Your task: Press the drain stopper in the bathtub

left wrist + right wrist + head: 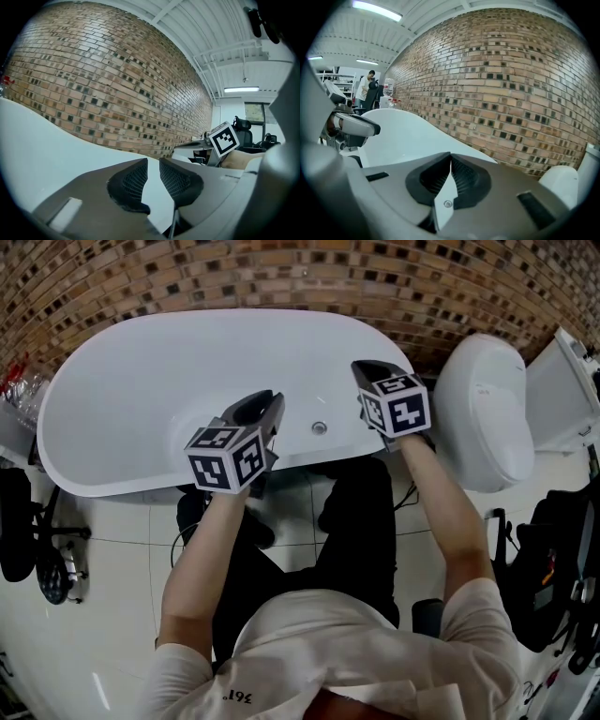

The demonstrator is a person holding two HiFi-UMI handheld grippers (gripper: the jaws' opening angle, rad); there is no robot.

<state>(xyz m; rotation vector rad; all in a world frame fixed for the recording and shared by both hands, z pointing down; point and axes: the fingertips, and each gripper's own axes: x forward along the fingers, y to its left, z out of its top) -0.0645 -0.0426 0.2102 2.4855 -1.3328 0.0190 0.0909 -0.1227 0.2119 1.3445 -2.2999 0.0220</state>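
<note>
Metal shows as a small round silver drain stopper [319, 427], set in the inside of the white oval bathtub [159, 371] close to its near rim. It lies between the two grippers, and neither one touches it. The smooth white basin carries that one fitting.

The left gripper [269, 404] reaches over the near rim to the left of the stopper. In the left gripper view its [153, 163] ribbed black pads [136, 180] stand a narrow slit apart, and only the white of the tub shows through the gap. The right gripper [373, 368] hangs over the tub's right end, further from the near rim than the left one. In the right gripper view its [450, 157] jaws are closed, pad against pad at the tips, with nothing between them. Each gripper carries a cube with black and white square markers, and the right one's cube [224, 138] shows in the left gripper view.

The person's bare forearms run down to a white T-shirt [328, 652] and black trousers [347, 521].

To the right of the tub stands a white toilet with its lid down [483, 409]. A wall of small brown and dark mosaic tiles [281, 268] rises behind the tub, and glossy white floor tiles [112, 577] lie under it. A black chair [19, 521] stands at the left edge. Far off in the right gripper view, a person in white [362, 86] stands by some shelves.
</note>
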